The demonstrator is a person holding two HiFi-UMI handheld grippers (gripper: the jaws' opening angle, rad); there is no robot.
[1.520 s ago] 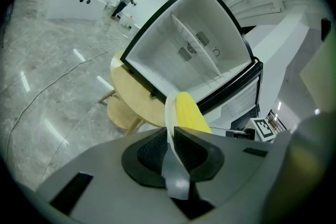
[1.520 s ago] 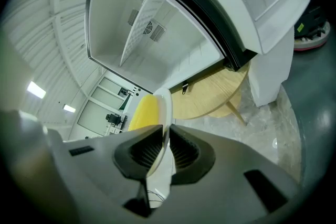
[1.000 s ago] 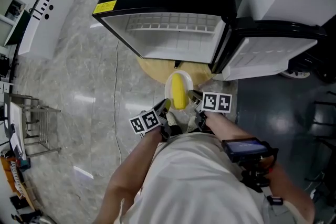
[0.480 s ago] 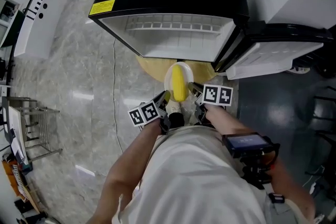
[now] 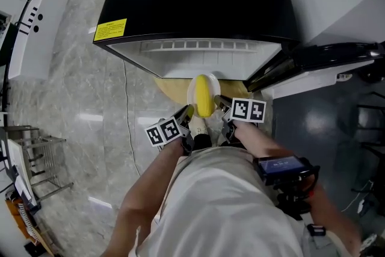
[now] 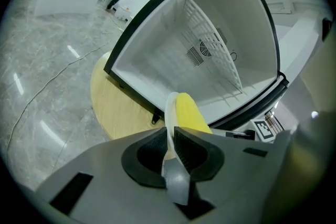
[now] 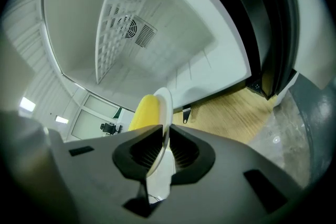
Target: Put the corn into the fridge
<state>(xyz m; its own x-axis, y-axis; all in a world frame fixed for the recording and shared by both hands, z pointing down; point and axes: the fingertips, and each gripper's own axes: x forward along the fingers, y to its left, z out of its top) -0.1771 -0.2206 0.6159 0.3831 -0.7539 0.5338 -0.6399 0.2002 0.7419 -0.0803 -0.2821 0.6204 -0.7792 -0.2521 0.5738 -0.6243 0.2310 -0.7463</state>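
A yellow corn cob (image 5: 204,97) lies on a small white plate (image 5: 194,88) held in the air just before the open fridge (image 5: 198,54). My left gripper (image 5: 189,111) is shut on the plate's left rim (image 6: 170,107), with the corn (image 6: 190,114) to its right. My right gripper (image 5: 219,105) is shut on the plate's right rim (image 7: 165,102), the corn (image 7: 144,111) to its left. The fridge's white inside (image 6: 210,39) holds a wire shelf (image 6: 212,52) and looks bare.
The fridge door (image 5: 328,60) stands open at the right. Under the fridge lies a round wooden board (image 5: 170,86) on the marble floor (image 5: 72,99). A cable (image 5: 128,123) runs along the floor at the left. A metal rack (image 5: 33,159) stands far left.
Both grippers and the plate with the corn have moved forward, toward the fridge opening. The fridge now fills more of the head view.
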